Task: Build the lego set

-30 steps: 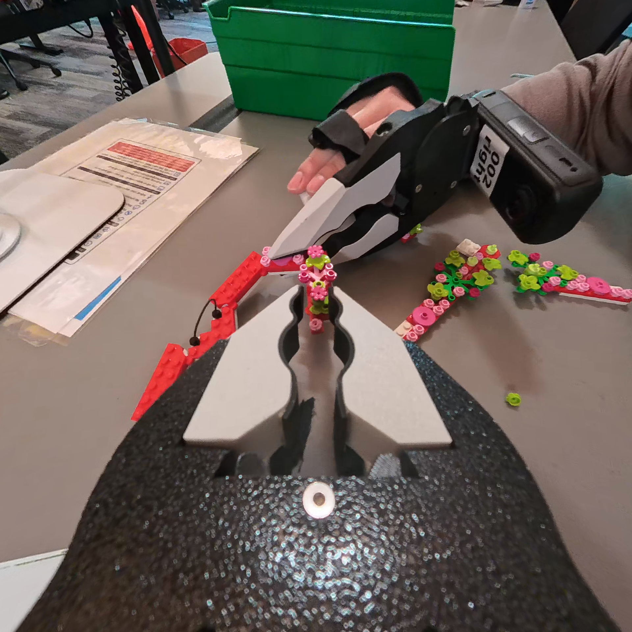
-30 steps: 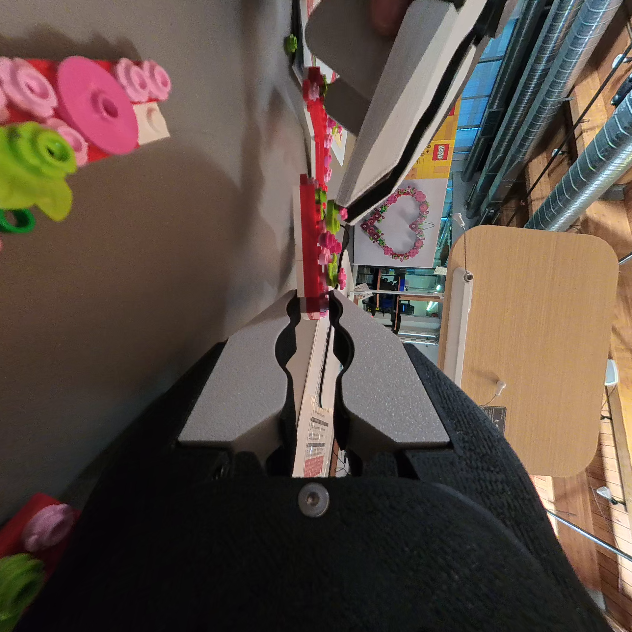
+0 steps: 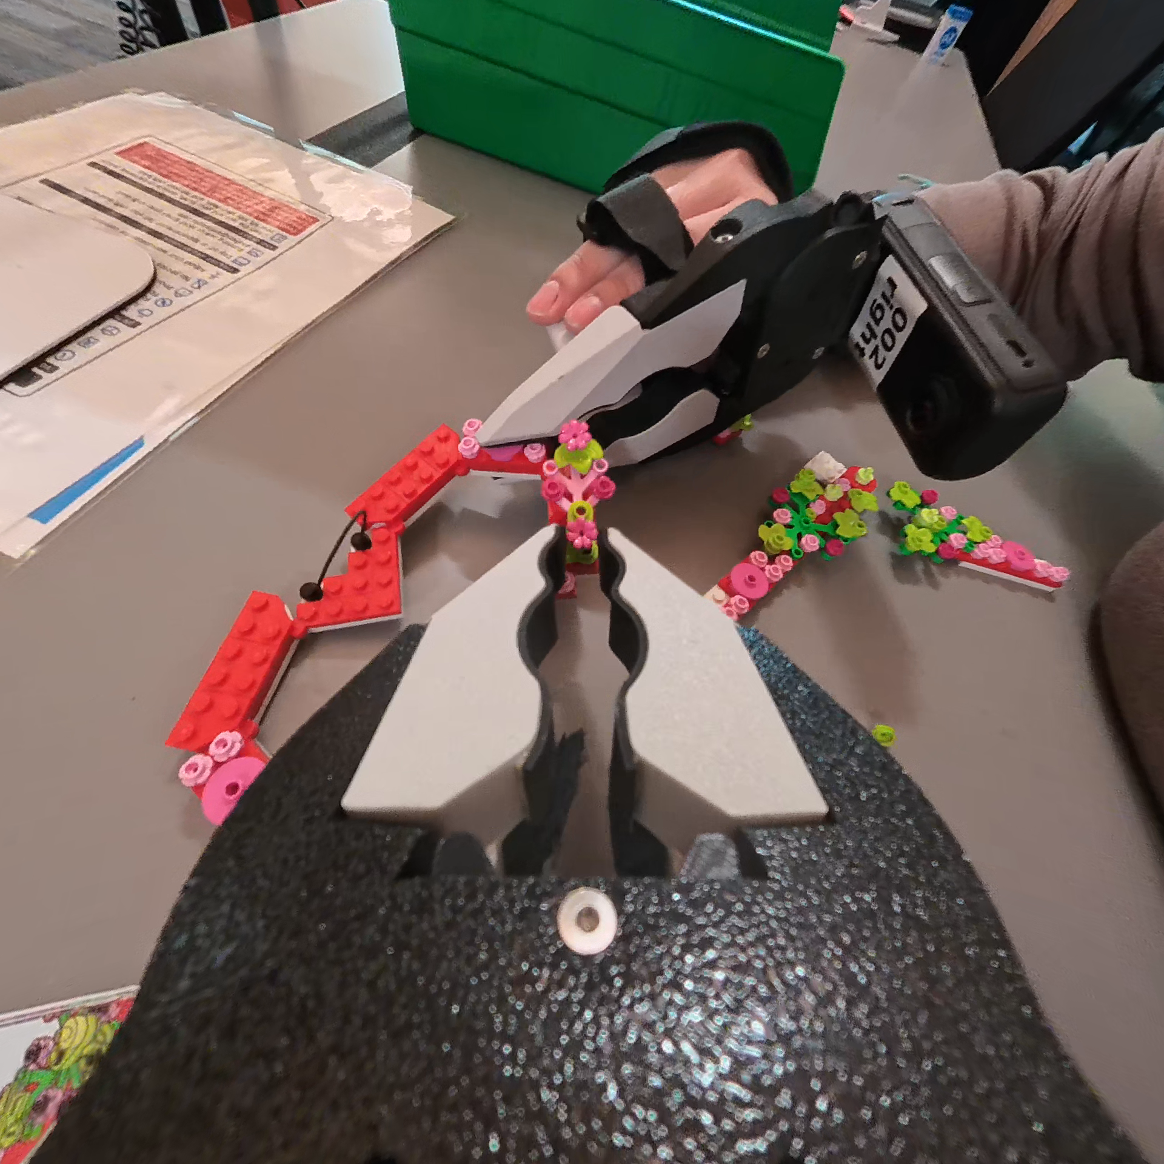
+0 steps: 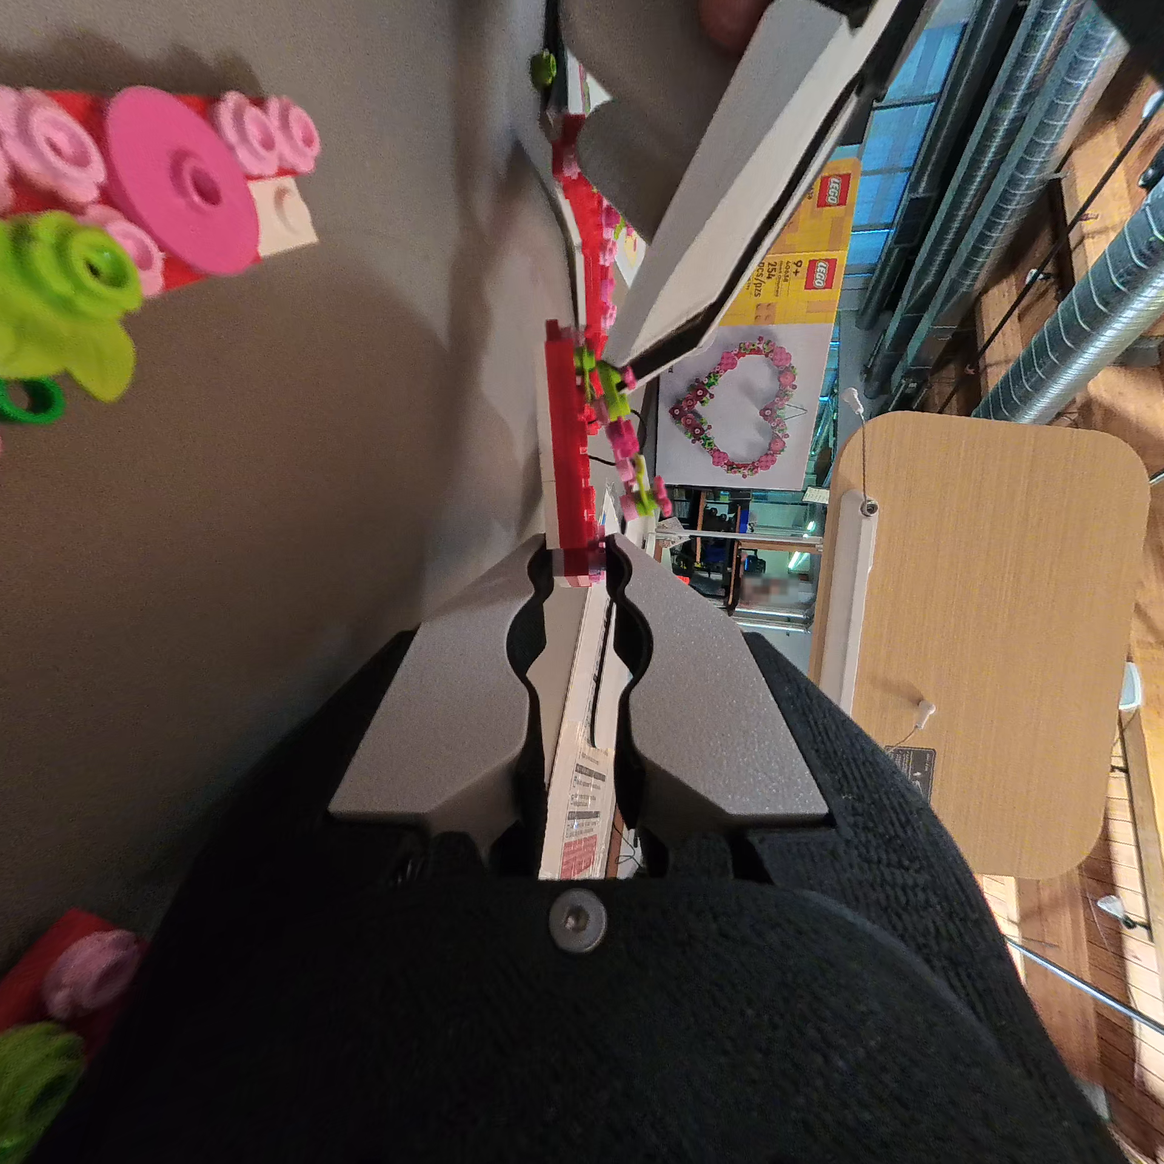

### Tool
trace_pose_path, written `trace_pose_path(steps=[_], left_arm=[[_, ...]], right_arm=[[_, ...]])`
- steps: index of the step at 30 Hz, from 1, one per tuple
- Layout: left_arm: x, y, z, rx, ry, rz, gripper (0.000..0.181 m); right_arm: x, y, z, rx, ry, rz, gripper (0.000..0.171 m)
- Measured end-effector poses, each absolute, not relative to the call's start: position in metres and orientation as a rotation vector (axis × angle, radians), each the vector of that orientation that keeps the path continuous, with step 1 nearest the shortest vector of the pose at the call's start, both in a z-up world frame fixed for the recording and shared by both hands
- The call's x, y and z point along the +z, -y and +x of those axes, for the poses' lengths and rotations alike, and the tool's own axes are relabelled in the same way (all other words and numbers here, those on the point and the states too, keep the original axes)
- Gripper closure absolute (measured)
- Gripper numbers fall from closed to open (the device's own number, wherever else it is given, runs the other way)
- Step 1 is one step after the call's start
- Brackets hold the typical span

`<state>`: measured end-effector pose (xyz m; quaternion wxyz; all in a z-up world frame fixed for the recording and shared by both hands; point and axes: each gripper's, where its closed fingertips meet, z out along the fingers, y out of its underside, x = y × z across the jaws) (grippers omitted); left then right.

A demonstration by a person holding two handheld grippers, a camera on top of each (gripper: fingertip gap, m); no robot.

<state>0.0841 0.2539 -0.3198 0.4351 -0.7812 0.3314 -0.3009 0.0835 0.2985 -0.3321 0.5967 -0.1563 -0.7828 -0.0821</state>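
My left gripper (image 3: 581, 554) clamps the flowered strip (image 3: 576, 497) upright over the table (image 3: 945, 787), while my right gripper (image 4: 579, 557) pinches the red heart frame (image 3: 378, 510) steady for joining.

Grey worktop in an open workshop room

A grey table (image 3: 189, 479) carries a green bin (image 3: 604, 82) at its far edge. Beyond stand a light wooden tabletop (image 4: 982, 642), ribbed silver ducts (image 4: 1083, 302), blue-lit windows (image 4: 894, 126) and a wood-plank surface (image 4: 1071, 945).
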Motion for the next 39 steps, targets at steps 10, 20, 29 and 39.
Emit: trace_pose_path(steps=[10,20,29,39], left_arm=[[-0.319,-0.253,0.085,-0.710,-0.850,-1.945,0.173],[-0.321,-0.253,0.084,-0.690,-0.859,-1.952,0.172],[-0.313,-0.263,0.063,-0.605,-0.806,-1.955,0.168],[-0.321,-0.268,0.059,-0.364,-0.917,-1.978,0.162]], right_arm=[[-0.332,-0.298,0.083,-0.189,1.818,-0.365,0.157],[-0.332,-0.298,0.083,-0.186,1.818,-0.367,0.157],[-0.334,-0.297,0.087,-0.181,1.833,-0.346,0.157],[-0.343,-0.300,0.093,-0.184,1.926,-0.359,0.152]])
